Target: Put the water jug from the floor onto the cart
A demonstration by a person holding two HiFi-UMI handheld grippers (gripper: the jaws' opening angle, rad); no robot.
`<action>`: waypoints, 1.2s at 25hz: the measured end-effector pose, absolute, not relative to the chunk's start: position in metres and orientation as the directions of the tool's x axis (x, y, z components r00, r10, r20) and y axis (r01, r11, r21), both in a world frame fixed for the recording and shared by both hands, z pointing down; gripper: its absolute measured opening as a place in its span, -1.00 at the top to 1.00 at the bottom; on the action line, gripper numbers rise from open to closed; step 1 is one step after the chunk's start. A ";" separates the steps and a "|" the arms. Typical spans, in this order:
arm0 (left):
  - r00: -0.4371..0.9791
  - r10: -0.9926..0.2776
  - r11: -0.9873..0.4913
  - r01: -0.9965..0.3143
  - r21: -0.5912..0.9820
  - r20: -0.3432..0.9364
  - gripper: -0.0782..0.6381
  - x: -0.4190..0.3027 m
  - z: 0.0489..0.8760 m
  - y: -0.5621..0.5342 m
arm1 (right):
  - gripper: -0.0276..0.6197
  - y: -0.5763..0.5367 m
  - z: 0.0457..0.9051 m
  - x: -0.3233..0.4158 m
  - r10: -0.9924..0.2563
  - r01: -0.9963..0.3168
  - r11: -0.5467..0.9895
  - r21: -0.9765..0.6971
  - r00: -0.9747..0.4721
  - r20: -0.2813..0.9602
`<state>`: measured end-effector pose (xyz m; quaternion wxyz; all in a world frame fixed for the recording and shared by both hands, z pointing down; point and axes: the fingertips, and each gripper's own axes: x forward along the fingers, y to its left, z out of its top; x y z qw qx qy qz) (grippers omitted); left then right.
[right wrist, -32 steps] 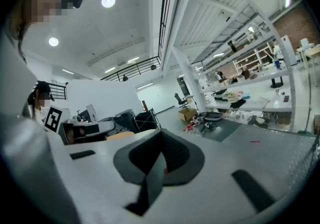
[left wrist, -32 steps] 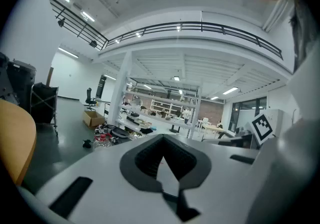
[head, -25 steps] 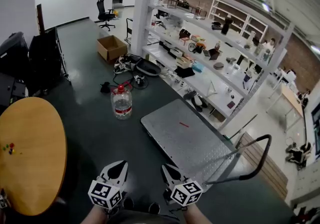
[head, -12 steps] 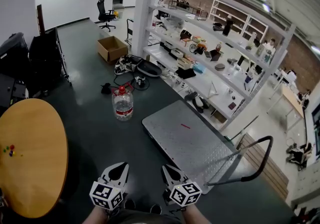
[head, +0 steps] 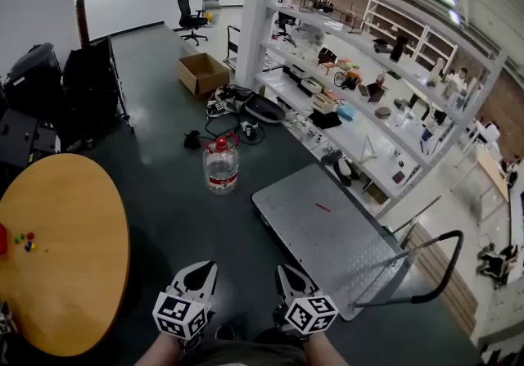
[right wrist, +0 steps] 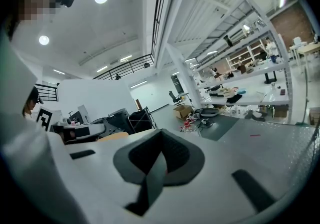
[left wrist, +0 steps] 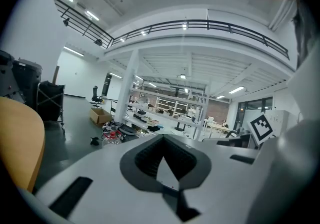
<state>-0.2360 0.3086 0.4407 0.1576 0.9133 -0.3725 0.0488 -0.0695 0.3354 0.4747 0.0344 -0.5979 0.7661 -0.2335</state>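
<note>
Ground is being gained on the target: compared with a moment ago, both grippers are being carried forward and the scene ahead is looming larger. Nearest, the left gripper (head: 205, 268) and right gripper (head: 286, 271) are being held low, fingers pressed together, with nothing being gripped. Beyond them, the water jug (head: 221, 166) is standing upright on the floor (head: 172, 209), well apart from both and near the cart (head: 327, 229), whose deck is lying bare. Lifting is judged not yet begun. In both gripper views the jug's base is being hidden by the gripper bodies. Its fill level is being left unclear, and the cart's wheels are being concealed beneath the deck.
</note>
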 end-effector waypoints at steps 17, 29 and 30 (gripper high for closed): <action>0.637 -0.710 -0.581 -0.771 0.261 0.299 0.77 -0.203 0.474 0.224 | 0.95 0.232 0.518 -0.017 -0.902 -0.882 0.192 -0.431 -0.331 0.276; 0.525 -0.806 -0.458 -0.845 0.276 0.273 0.77 -0.144 0.460 0.106 | 0.95 0.115 0.530 0.076 -0.863 -0.879 0.245 -0.408 -0.390 0.322; 0.513 -0.814 -0.444 -0.852 0.276 0.272 0.77 -0.143 0.461 0.101 | 0.95 0.109 0.532 0.081 -0.858 -0.879 0.251 -0.405 -0.396 0.327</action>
